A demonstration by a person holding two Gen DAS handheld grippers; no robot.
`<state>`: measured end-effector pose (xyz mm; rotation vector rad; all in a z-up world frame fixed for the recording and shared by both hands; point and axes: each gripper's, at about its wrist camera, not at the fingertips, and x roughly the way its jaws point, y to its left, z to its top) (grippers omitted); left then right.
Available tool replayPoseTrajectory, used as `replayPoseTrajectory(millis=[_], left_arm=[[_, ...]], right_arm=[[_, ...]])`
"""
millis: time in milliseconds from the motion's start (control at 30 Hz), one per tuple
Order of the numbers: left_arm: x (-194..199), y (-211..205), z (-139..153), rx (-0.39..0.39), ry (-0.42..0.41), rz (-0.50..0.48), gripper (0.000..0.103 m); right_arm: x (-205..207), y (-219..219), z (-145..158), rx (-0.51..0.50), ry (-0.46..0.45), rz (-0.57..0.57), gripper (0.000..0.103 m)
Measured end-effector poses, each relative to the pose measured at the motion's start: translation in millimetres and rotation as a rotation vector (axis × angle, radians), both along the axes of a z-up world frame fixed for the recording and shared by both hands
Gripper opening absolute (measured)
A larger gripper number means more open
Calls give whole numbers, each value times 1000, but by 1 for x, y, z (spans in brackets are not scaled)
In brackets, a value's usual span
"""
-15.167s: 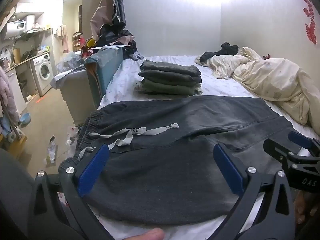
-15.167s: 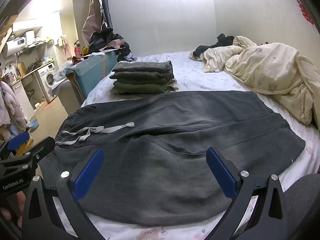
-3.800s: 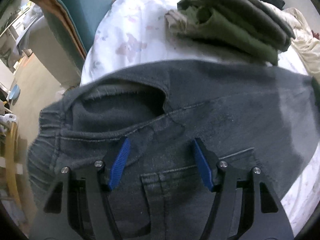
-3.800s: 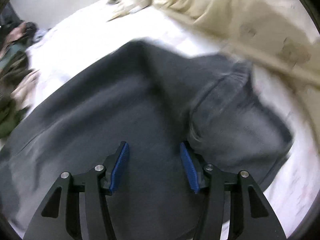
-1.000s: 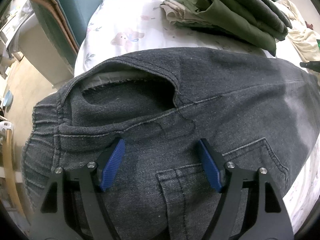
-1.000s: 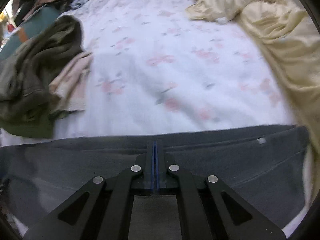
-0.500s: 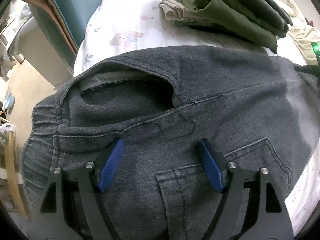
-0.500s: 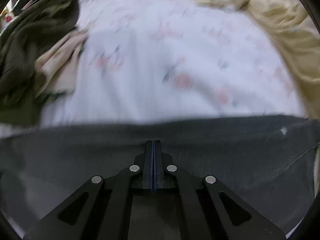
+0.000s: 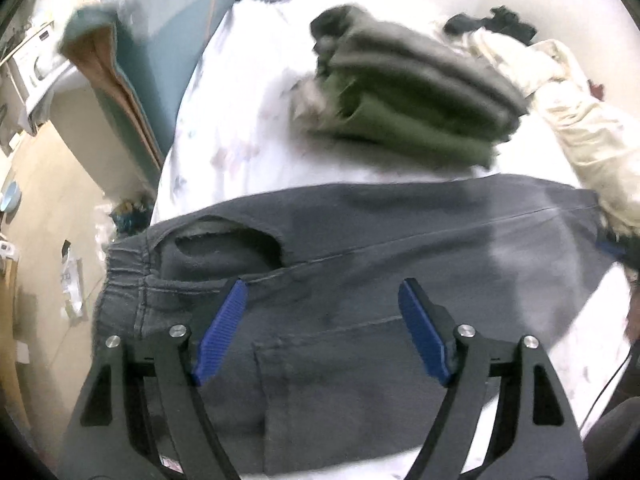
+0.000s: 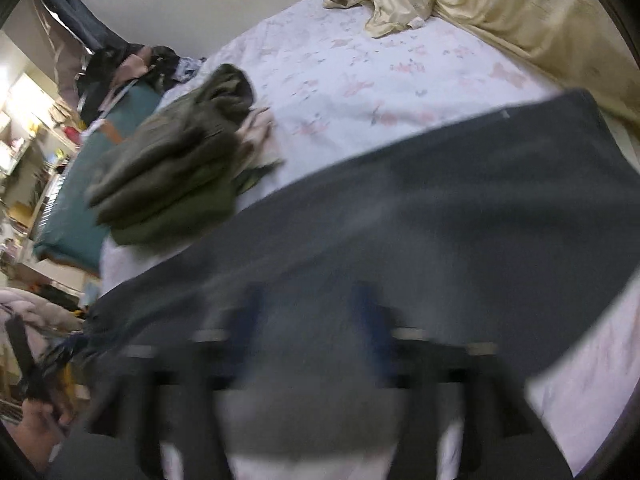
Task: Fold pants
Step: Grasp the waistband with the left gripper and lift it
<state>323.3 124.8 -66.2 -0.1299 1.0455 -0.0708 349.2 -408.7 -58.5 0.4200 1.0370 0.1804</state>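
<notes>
Dark grey pants (image 9: 360,280) lie folded lengthwise across the bed (image 9: 240,120), near edge, waistband at left. Left gripper (image 9: 324,330) is spread above the back pocket, empty. Right gripper (image 10: 310,320) is blurred, jaws opening, nothing between them. Lengthwise fold looks done; next likely needs an end pinched and carried across.

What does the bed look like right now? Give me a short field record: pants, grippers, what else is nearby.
pants: dark grey pants flat across the near edge of the bed, back pocket up
left gripper: open, above the pants, holding nothing
right gripper: blurred, jaws opening, nothing visibly gripped
folded stack: olive and grey clothes, behind the pants
duvet: cream, bunched at the far right
</notes>
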Motion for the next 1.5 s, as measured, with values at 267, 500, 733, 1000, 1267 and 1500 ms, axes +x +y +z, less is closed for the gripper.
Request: replayPoseTrajectory(millis=[267, 500, 733, 1000, 1267, 1500], left_arm=[[-91, 0, 27, -189, -67, 172, 85], [-168, 27, -38, -460, -67, 495, 96], [-176, 51, -114, -576, -99, 767, 94], [-133, 110, -124, -559, -196, 806, 90], [-112, 141, -136, -578, -159, 811, 66], [-106, 151, -143, -635, -110, 824, 72]], right_arm=[[-98, 28, 0, 191, 34, 16, 72], [-106, 37, -23, 231, 104, 6, 72], [-100, 40, -32, 236, 121, -5, 72], [-95, 32, -47, 284, 174, -35, 72], [-92, 36, -53, 269, 196, -25, 72], [-94, 38, -52, 263, 194, -15, 72]])
